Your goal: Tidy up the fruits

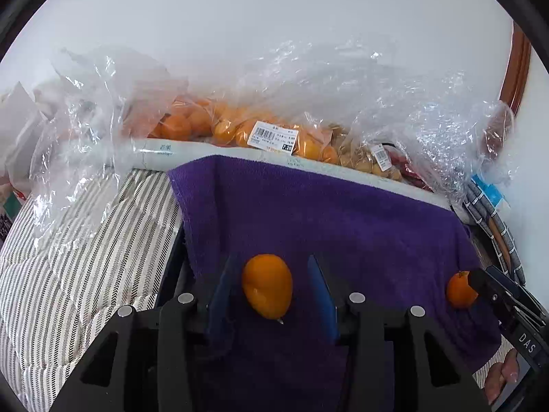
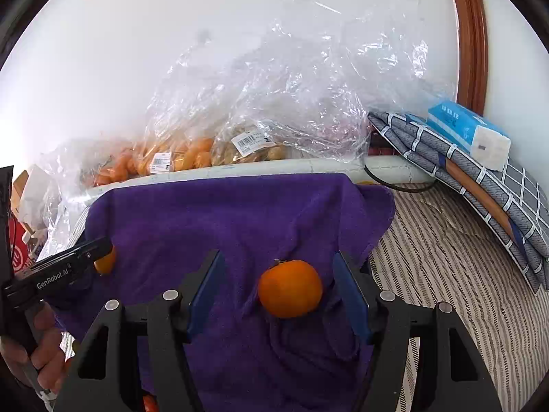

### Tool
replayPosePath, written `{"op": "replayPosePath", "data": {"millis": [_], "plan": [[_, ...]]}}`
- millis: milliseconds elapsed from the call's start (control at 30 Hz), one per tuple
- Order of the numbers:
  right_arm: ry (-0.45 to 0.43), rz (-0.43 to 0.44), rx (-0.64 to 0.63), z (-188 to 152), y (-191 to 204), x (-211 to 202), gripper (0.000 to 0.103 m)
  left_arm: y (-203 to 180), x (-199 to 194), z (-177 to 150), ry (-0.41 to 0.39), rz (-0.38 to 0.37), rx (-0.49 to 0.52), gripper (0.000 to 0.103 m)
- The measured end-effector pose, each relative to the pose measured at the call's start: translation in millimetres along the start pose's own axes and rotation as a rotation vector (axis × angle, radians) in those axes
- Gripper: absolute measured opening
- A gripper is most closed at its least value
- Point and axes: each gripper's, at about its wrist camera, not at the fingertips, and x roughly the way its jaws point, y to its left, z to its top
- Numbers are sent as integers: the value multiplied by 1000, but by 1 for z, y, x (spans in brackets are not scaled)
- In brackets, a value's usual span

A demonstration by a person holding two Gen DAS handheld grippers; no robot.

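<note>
An oval orange fruit lies on a purple towel. My left gripper is open, its blue fingers on either side of the fruit with gaps on both sides. A round tangerine lies on the same towel. My right gripper is open around it, not touching. The tangerine also shows in the left wrist view, partly behind the right gripper's body. The oval fruit peeks out behind the left gripper's body in the right wrist view.
Clear plastic bags of oranges and small brown fruit lie on a white tray behind the towel. A striped cloth covers the surface. Folded grey checked fabric and a blue tissue pack sit at right.
</note>
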Motion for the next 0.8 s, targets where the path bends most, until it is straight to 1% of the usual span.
{"op": "replayPosePath", "data": {"millis": [67,133,200,300,433,533,633,800], "plan": [[-20,-7,-8,0,3,-4,65,-1,-6,0,-34,2,3,48],[-35,-10,2,0,5,-9,65,0,-10,0,-53,-1,-2,48],[-31,-1,6,0,7,-11,65,0,-14,1,-69,-6,-16,48],[-25,7,-1,0,10,-16,65,-2,-25,1,-113,25,-24,48],[-27,17,-5,0,14,-23,65,-6,-40,3,-147,48,-4,48],[-10,10,1,-3,17,-33,65,-8,-49,7,-140,19,-16,48],[2,-10,-7,-9,20,-52,65,-12,-61,6,-122,-3,-8,48],[12,-42,-29,-25,24,-90,65,-5,-85,-15,-76,-42,-29,48]]}}
